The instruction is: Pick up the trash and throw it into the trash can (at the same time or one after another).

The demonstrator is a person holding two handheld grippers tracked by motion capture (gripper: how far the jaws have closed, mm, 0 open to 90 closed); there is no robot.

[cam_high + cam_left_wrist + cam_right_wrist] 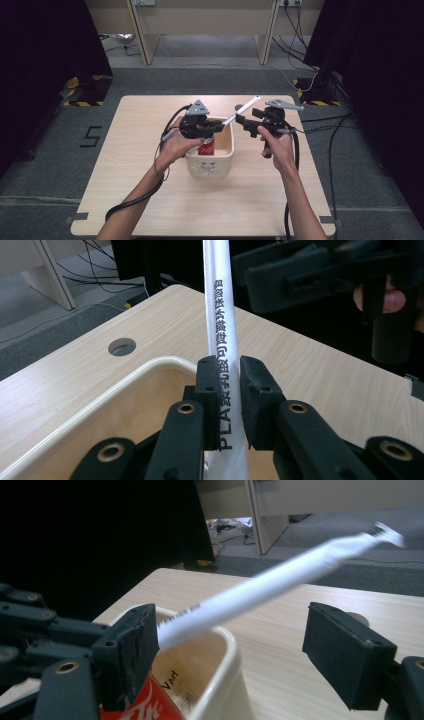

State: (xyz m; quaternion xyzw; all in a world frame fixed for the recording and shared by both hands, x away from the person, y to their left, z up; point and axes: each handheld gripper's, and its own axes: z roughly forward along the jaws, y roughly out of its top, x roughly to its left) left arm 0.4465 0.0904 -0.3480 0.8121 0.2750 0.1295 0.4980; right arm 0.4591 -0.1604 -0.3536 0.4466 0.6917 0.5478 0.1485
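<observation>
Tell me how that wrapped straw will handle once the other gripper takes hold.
The straw probably stays fairly stiff: it juts straight past the left hand-held gripper without drooping. It looks light and thin, so a hard pinch may crush it. Its smooth paper wrapper could slip.

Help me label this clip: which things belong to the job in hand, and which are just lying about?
In the job:
wrapped straw, clamped in the left gripper
right gripper, jaws open on either side of the straw
cream tub
red can inside the tub

Lying about:
table
cables on the floor behind
</observation>
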